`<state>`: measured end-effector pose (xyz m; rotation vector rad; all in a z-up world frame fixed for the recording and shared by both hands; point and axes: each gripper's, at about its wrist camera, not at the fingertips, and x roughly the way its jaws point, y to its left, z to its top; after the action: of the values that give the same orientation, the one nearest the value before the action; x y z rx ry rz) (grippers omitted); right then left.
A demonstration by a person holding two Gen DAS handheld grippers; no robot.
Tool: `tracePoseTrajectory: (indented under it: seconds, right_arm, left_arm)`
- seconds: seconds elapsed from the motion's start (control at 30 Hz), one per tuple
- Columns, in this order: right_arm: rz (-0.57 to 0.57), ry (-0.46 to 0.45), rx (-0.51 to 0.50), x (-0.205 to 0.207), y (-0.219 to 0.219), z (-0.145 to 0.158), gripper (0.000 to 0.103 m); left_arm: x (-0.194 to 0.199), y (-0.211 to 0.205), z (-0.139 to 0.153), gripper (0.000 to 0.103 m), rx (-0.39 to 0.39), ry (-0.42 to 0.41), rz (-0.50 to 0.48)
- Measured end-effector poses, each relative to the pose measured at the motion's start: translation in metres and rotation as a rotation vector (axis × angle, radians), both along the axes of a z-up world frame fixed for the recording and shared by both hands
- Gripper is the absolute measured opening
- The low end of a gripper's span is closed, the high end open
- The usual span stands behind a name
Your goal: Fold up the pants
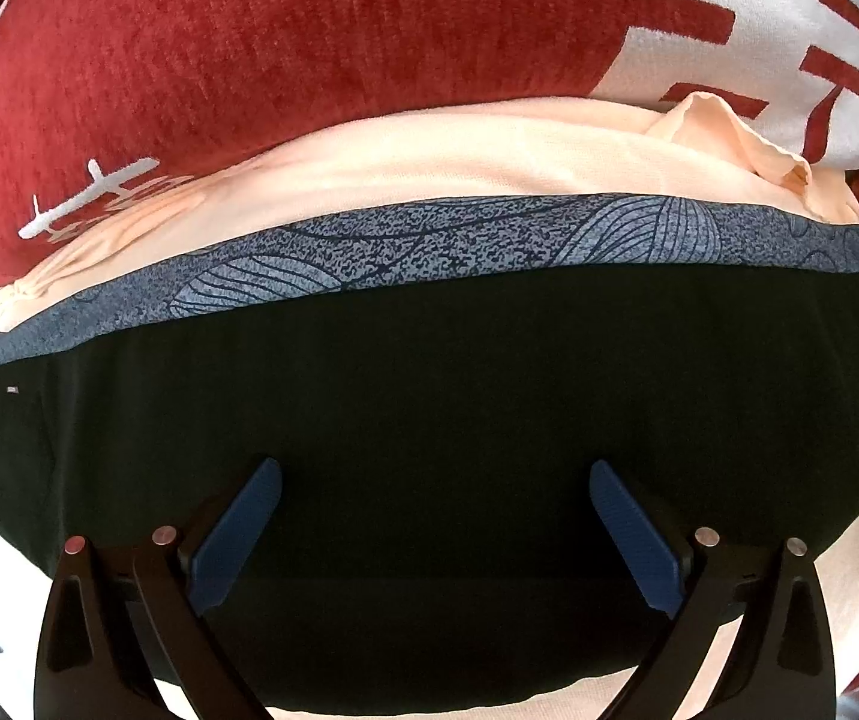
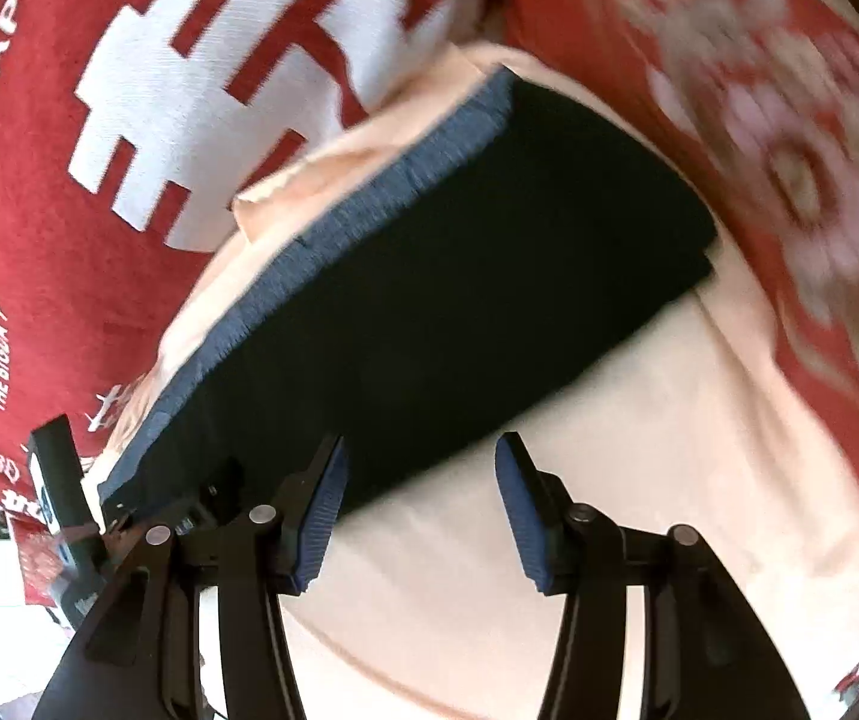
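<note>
The black pants (image 1: 429,384) lie folded into a flat block, with a blue patterned waistband (image 1: 429,246) along the far edge. My left gripper (image 1: 435,471) points down over the middle of the black cloth. It is open wide and its blue pads (image 1: 237,534) hold nothing. In the right wrist view the pants (image 2: 459,252) run slantwise with the waistband (image 2: 363,204) on the left. My right gripper (image 2: 422,444) is open at the pants' near edge, partly over peach cloth, with nothing gripped.
A peach cloth (image 1: 459,156) lies under the pants, with a bunched corner (image 1: 723,126) at the far right. Everything rests on a red blanket (image 1: 285,36) with white patterns. A dark device part (image 2: 57,468) shows at the left edge of the right wrist view.
</note>
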<state>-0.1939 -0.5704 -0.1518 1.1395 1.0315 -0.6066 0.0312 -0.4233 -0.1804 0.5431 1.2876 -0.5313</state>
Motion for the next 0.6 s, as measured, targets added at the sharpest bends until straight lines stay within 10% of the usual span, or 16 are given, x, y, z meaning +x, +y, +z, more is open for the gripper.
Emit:
tracePoseTrajectory:
  seconds: [0.6]
  right_arm:
    - [-0.242,-0.168,0.048,-0.034,-0.035,-0.023,0.055]
  left_arm:
    - [-0.003,-0.005,-0.001,0.103,0.006,-0.007,-0.015]
